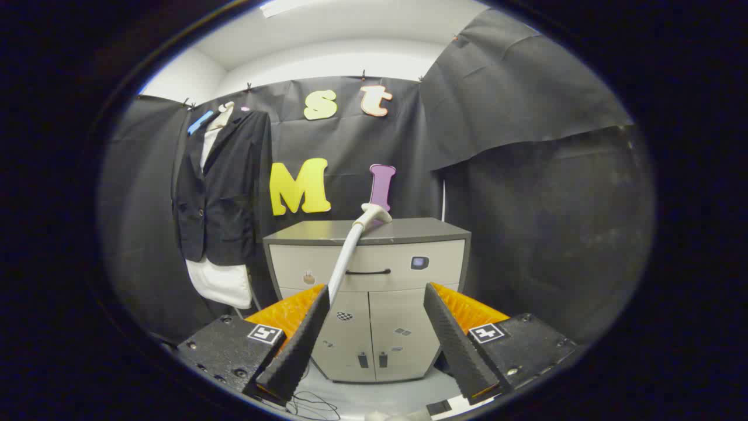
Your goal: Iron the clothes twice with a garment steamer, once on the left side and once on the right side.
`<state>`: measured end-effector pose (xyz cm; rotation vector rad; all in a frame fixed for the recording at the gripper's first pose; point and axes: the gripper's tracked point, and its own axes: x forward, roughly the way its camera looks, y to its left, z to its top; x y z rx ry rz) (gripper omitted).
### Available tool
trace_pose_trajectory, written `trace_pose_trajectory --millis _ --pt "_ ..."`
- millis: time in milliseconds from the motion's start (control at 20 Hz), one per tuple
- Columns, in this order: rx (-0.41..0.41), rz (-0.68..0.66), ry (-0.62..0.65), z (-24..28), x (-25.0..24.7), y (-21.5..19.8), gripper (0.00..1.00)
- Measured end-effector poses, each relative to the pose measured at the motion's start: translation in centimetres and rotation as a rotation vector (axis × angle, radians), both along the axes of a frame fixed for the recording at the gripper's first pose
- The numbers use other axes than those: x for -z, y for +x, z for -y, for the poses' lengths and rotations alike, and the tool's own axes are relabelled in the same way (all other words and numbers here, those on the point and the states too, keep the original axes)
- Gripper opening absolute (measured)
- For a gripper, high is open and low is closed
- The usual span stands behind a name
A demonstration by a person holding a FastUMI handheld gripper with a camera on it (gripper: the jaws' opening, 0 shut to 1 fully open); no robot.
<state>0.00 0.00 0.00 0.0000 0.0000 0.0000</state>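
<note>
A dark suit jacket (219, 187) over a white shirt (219, 283) hangs on the booth wall, well beyond my fingers and to their left. The garment steamer (353, 242), a long white wand, leans with its head resting on top of a grey cabinet (374, 231); its shaft runs down behind my left finger (298, 339). My gripper (377, 345) is open, the two fingers wide apart with nothing between them, still some way short of the cabinet.
The grey cabinet's front (403, 316) has a drawer with a dark handle and two doors, straight ahead. Thin cables (312, 403) lie on the pale floor below my left finger. Black cloth walls close in on the right and behind.
</note>
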Motion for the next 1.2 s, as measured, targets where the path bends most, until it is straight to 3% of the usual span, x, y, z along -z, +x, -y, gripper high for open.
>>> trace_pose_trajectory --millis 650,1200 --pt "0.086 0.042 -0.011 0.6 0.2 -0.5 1.0" --pt "0.085 -0.019 0.017 0.7 1.9 -0.6 1.0"
